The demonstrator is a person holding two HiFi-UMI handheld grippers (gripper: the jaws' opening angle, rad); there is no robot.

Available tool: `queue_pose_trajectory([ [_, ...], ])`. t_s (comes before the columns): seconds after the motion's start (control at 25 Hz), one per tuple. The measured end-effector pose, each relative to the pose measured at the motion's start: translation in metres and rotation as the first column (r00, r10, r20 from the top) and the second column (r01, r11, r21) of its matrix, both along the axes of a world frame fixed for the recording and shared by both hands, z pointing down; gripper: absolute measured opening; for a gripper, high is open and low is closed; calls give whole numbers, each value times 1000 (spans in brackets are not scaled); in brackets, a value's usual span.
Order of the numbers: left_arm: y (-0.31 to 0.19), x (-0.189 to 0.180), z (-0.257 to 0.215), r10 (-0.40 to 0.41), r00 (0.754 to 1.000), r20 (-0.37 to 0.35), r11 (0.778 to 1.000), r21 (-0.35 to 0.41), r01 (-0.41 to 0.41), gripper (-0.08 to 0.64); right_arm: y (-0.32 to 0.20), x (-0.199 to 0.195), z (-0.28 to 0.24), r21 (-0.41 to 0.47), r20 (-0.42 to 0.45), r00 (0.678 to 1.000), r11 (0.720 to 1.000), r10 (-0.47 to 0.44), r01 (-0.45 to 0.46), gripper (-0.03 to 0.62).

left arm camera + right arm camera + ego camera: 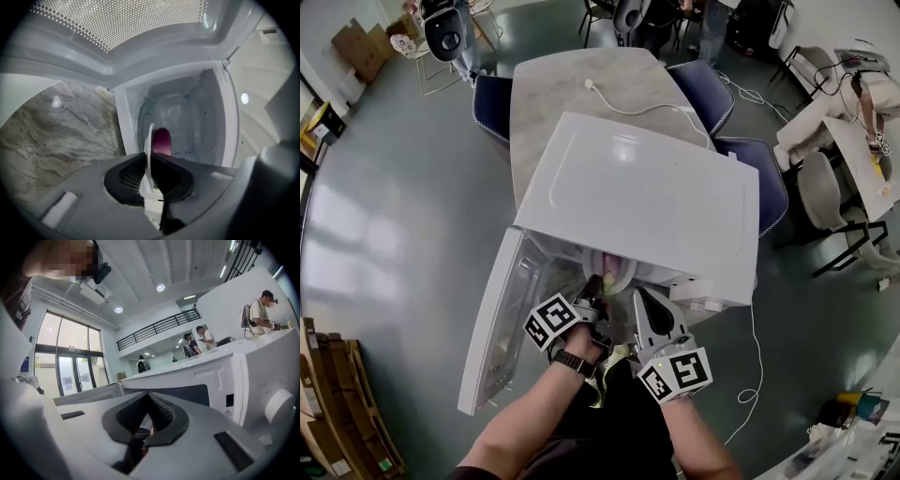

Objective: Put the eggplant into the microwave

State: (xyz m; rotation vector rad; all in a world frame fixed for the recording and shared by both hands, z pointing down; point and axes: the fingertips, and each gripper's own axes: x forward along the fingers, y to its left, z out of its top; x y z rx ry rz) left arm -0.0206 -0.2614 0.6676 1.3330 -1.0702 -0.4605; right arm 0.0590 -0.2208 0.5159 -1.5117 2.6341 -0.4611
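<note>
The white microwave [647,197] stands on a marble table [572,84] with its door [502,319] swung open to the left. My left gripper [598,286] reaches into the opening. In the left gripper view its jaws [150,152] are shut on a thin white curved edge [150,136], seemingly a plate's rim. The purple eggplant [163,140] sits just beyond it, inside the cavity [192,112]. My right gripper [642,298] hangs beside the left one in front of the microwave. Its jaws [149,397] look shut with nothing held.
The door's perforated window [117,23] is above the left gripper, the marble tabletop [61,136] to its left. A control knob [279,404] is on the microwave's front. A white cable [628,105] lies on the table behind. Chairs [703,89] and people [260,310] are around.
</note>
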Motion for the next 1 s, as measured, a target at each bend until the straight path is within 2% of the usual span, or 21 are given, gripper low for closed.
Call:
queue_pose_trajectory([
  [0.44,-20,4,11,-6,1000,16,1000,1,6,20,0,3,15,-16,11,1000,1000,1,0,2],
  [0.68,-30,5,10,12,999,45,998,60,-14,21,1,2,21,-27,14,1000,1000,-13,14,2],
  [0.8,-30,6,6,24,998,58,993,113,-31,23,3,0,25,-35,14,1000,999,-22,22,2],
  [0.92,-32,6,1,34,998,57,981,190,-44,146,4,-2,25,-40,14,999,999,-31,32,2],
  [1.0,-34,1,0,34,997,74,973,225,-50,183,5,-3,25,-41,15,999,999,-36,36,2],
])
